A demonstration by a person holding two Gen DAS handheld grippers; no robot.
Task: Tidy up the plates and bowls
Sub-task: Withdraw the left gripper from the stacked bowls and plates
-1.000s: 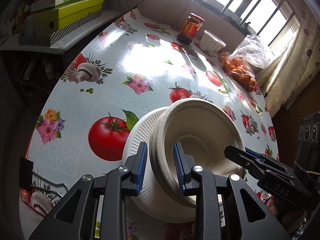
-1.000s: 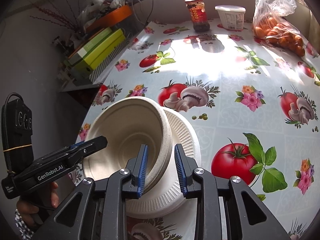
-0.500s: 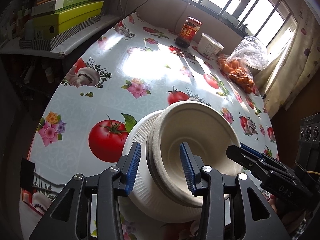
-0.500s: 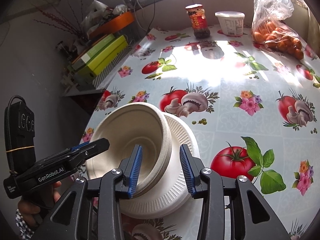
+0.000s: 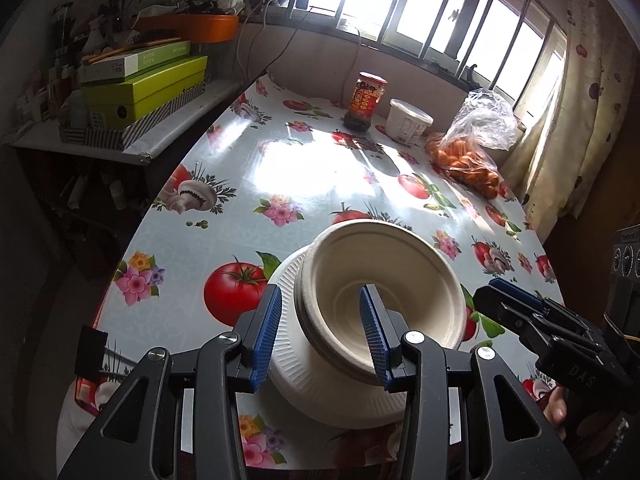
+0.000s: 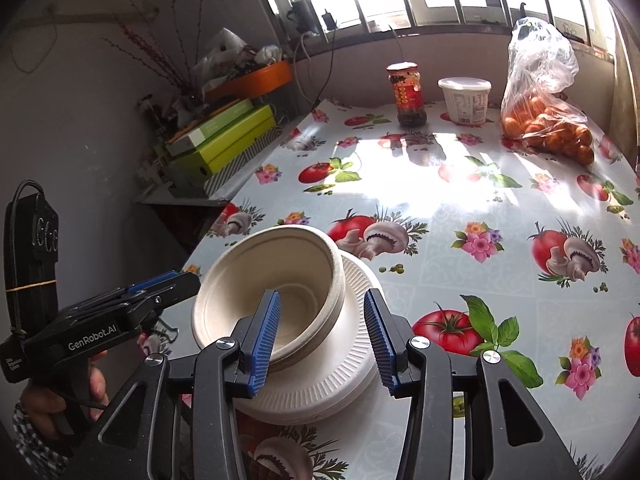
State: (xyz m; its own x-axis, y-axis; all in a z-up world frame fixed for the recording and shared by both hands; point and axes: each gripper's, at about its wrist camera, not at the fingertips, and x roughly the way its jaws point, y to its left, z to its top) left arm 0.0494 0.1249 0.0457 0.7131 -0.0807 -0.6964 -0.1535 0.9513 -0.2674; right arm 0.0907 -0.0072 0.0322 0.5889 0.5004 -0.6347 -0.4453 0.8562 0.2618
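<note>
We see nested beige bowls (image 5: 384,300) tilted on a white ribbed plate (image 5: 288,344) near the table's (image 5: 320,168) near edge. Our left tongs (image 5: 320,332) stand open astride the rim; right tongs (image 6: 320,332) are opening, pads clear.

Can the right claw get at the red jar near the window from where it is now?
Probably yes. The right claw is opening around the bowls on the plates, not gripping them. Beyond them only bare tablecloth lies before the jar, though it stands far off.
</note>
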